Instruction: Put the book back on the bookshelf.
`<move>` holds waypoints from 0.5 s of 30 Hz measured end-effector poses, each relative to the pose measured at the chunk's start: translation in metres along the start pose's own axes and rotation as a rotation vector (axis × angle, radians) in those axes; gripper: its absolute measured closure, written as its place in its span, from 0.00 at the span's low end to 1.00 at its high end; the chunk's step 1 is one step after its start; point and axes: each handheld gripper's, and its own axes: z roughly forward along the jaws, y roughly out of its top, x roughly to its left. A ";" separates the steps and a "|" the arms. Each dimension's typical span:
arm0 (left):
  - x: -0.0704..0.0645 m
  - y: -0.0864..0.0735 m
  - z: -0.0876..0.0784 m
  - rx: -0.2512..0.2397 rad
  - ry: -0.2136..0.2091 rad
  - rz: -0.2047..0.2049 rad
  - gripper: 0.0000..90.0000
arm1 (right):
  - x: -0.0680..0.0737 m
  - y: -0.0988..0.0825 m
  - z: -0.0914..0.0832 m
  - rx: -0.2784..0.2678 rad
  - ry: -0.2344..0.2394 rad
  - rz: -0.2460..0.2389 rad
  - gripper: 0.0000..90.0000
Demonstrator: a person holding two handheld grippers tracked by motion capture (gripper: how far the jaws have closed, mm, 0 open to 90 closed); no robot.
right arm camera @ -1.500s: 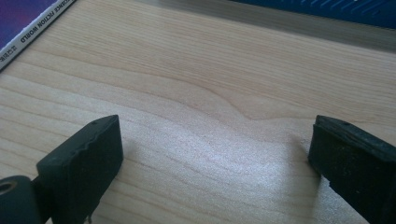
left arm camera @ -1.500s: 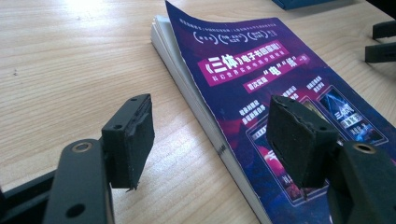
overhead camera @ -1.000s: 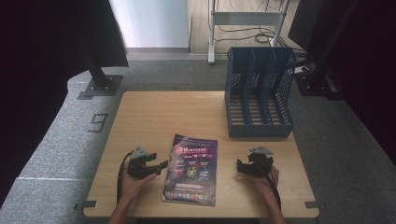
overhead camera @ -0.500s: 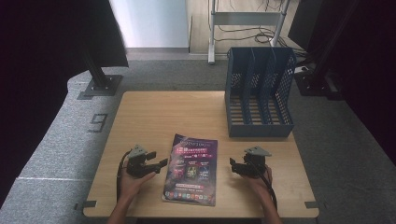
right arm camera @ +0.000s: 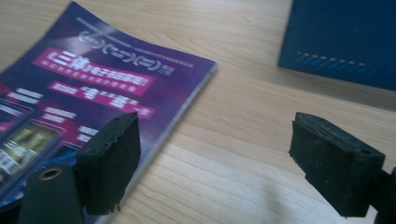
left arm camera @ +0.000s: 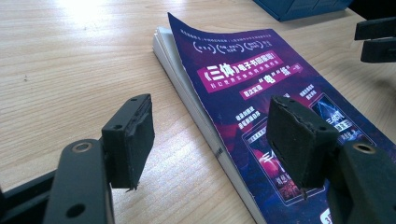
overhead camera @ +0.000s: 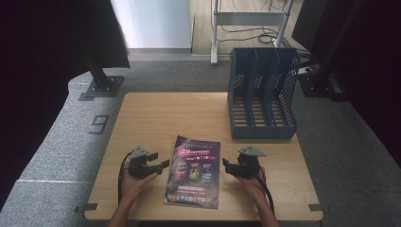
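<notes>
Magazine (overhead camera: pixel 194 171) with a purple cover lies flat on the wooden table (overhead camera: pixel 161 113), between the two tongs and near the person's edge. Left gripper (overhead camera: pixel 160 166) sits just off the magazine's left long edge, jaws spread wide and gripping nothing, held low over the bare wood by the left hand (overhead camera: pixel 135 182). In the left gripper view the jaws straddle that long edge: one jaw hangs over the table, the other over the printed cover, and the cover's far corner curls up slightly from the white pages below it. Right gripper (overhead camera: pixel 227 166) stands just beside the magazine's right long edge, likewise released, with a wide gap between its jaws and nothing in them; the right hand (overhead camera: pixel 253 185) holds it from behind. In the right gripper view one jaw sits at the magazine's edge and the other over plain wood. Beyond the right gripper, well apart from the magazine, a blue mesh file rack (overhead camera: pixel 261 94) with three upright slots stands on the table's far right part.
</notes>
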 end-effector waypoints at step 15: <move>-0.005 0.003 0.000 -0.008 -0.018 0.007 0.36 | 0.030 0.014 0.013 -0.030 0.076 0.024 0.20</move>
